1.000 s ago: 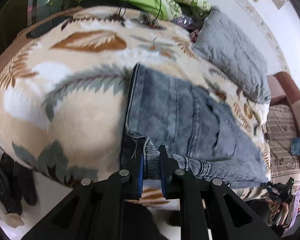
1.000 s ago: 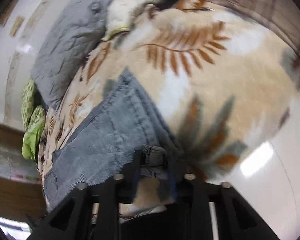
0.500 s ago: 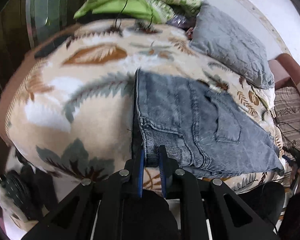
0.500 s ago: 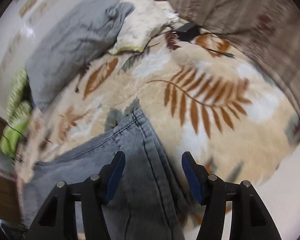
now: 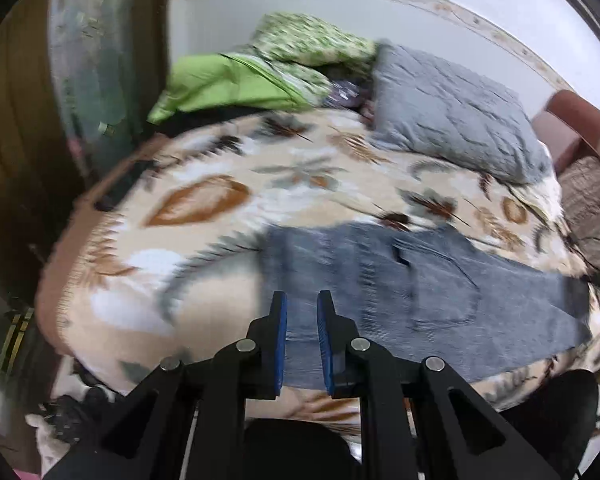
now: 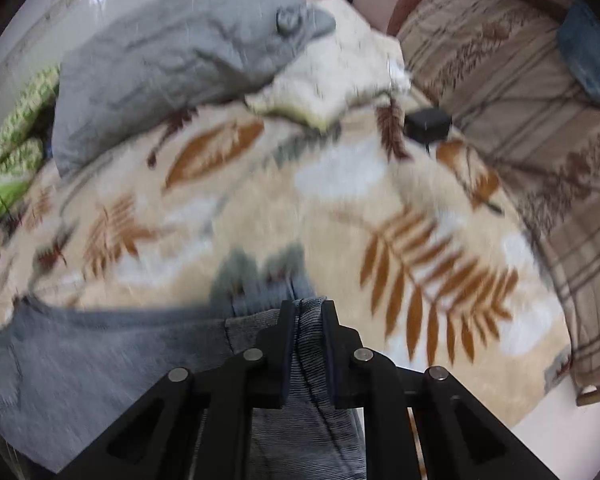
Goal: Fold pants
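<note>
Grey-blue denim pants lie flat across a leaf-patterned blanket on a bed, back pocket facing up. My left gripper is at their near edge, shut on denim that fills the gap between its blue pads. In the right wrist view the pants spread to the left. A bunched fold of them rises between the fingers of my right gripper. Its jaws are closing, and the pads press on that fold. Both views are blurred by motion.
A grey pillow and green bedding lie at the bed's far side. A cream cushion and a small black device sit on the blanket. A brown striped cover lies to the right, dark wooden furniture to the left.
The left gripper has risen, still holding the denim edge. The right gripper let go, opened wide over the pants, shifted along them, and now its jaws have come together on a fold.
</note>
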A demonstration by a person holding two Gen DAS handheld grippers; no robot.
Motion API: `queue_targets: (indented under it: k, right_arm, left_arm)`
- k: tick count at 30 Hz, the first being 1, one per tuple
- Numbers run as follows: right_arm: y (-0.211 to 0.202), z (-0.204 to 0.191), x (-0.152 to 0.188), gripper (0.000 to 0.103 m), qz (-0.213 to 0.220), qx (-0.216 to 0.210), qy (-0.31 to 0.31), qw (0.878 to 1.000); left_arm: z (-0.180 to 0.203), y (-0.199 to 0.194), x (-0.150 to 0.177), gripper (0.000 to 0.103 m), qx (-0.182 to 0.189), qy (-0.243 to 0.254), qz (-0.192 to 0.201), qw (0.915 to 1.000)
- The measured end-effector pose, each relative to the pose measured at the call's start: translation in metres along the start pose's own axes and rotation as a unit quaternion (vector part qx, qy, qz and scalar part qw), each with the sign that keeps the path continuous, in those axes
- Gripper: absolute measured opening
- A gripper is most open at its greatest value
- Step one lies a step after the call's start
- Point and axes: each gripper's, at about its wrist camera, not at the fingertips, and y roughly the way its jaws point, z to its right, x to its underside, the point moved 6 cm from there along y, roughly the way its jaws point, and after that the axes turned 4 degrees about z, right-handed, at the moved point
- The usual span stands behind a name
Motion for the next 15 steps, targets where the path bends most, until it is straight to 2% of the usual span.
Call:
queue_targets:
  k: [2,3,5,7,9,10,12,13,14,15]
  right_arm:
    - [0.0,-0.002,-0.014,0.011,0.022,0.005,0.004,1.0]
    - [0.003,-0.001,-0.021,0.005,0.033,0.016,0.007,0.999]
    - [0.013,0.006,-0.032,0.005,0.053,0.037,0.021,0.998]
    - [0.025,0.015,-0.037,0.005,0.057,0.02,0.054,0.997]
    - [0.035,0.018,-0.034,0.006,0.035,0.004,0.069,0.997]
    - [0.036,0.016,-0.029,0.006,0.018,-0.022,0.079,0.996]
    - [0.028,0.0,-0.021,0.006,-0.008,-0.105,0.097,0.99]
    - [0.021,-0.015,-0.017,0.006,-0.019,-0.139,0.095,0.986]
    - [0.015,-0.031,-0.012,0.006,-0.028,-0.161,0.087,0.983]
    - [0.01,-0.046,-0.008,0.006,-0.035,-0.178,0.079,0.98]
  left_arm:
    - [0.022,0.014,0.008,0.014,0.018,0.008,-0.01,0.9998]
    - [0.032,0.018,0.012,0.014,0.024,0.012,-0.015,0.9995]
    - [0.053,0.031,0.02,0.014,0.04,0.021,-0.029,0.9986]
    - [0.074,0.043,0.028,0.014,0.051,0.037,-0.039,0.9973]
    - [0.091,0.052,0.035,0.014,0.054,0.055,-0.055,0.9955]
    - [0.099,0.052,0.037,0.014,0.065,0.055,-0.055,0.9948]
    - [0.112,0.053,0.041,0.015,0.083,0.063,-0.055,0.993]
    - [0.122,0.056,0.045,0.019,0.094,0.074,-0.058,0.9912]
    - [0.131,0.061,0.05,0.024,0.103,0.082,-0.064,0.9892]
    - [0.136,0.067,0.055,0.038,0.106,0.087,-0.075,0.9877]
